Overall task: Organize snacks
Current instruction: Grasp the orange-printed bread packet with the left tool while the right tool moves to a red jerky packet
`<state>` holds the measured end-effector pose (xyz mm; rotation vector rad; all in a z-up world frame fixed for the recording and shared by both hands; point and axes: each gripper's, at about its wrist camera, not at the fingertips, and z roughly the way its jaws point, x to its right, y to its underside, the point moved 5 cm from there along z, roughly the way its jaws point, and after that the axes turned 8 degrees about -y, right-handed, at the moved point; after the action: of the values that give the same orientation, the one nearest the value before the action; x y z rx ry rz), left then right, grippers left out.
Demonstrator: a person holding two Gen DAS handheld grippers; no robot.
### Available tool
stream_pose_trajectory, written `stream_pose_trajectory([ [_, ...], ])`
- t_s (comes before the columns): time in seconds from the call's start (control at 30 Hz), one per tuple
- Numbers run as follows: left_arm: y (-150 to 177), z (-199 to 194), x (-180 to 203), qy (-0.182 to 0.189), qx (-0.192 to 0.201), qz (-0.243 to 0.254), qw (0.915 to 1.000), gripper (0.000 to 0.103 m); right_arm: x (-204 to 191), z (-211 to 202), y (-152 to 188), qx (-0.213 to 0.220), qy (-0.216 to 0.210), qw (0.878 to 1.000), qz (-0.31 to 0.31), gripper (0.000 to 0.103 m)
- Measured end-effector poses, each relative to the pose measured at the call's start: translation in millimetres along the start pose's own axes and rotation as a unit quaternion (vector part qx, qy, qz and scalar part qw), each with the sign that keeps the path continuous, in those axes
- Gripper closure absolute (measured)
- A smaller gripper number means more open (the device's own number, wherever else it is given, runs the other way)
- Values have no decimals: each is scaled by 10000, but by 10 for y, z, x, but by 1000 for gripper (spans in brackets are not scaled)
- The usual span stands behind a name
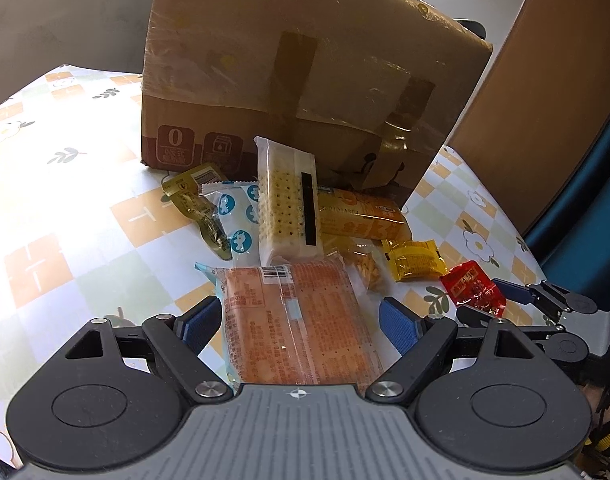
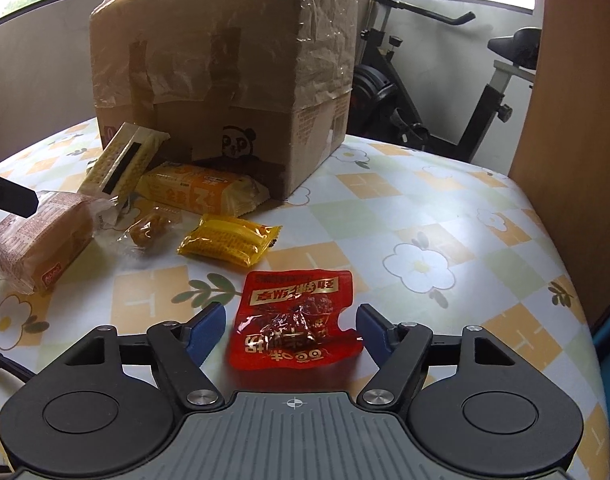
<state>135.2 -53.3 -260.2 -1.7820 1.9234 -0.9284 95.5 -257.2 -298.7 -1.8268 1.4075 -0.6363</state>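
Note:
An orange bread packet (image 1: 293,320) lies on the flowered tablecloth (image 1: 65,200). My left gripper (image 1: 301,320) straddles it and is open: the left pad is at the packet's edge, and a thin gap shows at the right pad. In the right wrist view a red snack packet (image 2: 295,320) lies flat between the blue pads of my right gripper (image 2: 291,330), which is open with neither pad pressing on it. The left wrist view shows the same red packet (image 1: 475,290) beside the right gripper's fingers (image 1: 513,291).
A taped cardboard box (image 2: 225,60) stands behind the pile. In front of it lie a white cracker pack (image 1: 287,208), a long orange pack (image 2: 201,192), a yellow packet (image 2: 229,240), a small clear sweet (image 2: 147,232), a blue-and-white packet (image 1: 239,216) and a gold packet (image 1: 193,204). An exercise bike (image 2: 445,80) and a wooden panel (image 2: 577,120) stand beyond the table.

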Motion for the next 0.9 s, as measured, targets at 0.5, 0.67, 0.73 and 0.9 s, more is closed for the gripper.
stream_pose_trajectory([
  [0.5,19,34,9,16,-58,26,10000,15,-12,-19,-2,53,-16,10000,-7,45],
  [0.67,23,88,62,-16,-116,194,9997,14,42,5,-3,8,-140,9996,225,43],
  [0.73,26,144,120,-79,-151,353,9992,11,41,6,1,12,-143,9996,235,43],
  [0.9,54,251,216,-361,-178,749,9964,10,44,10,-2,10,-149,9996,247,43],
])
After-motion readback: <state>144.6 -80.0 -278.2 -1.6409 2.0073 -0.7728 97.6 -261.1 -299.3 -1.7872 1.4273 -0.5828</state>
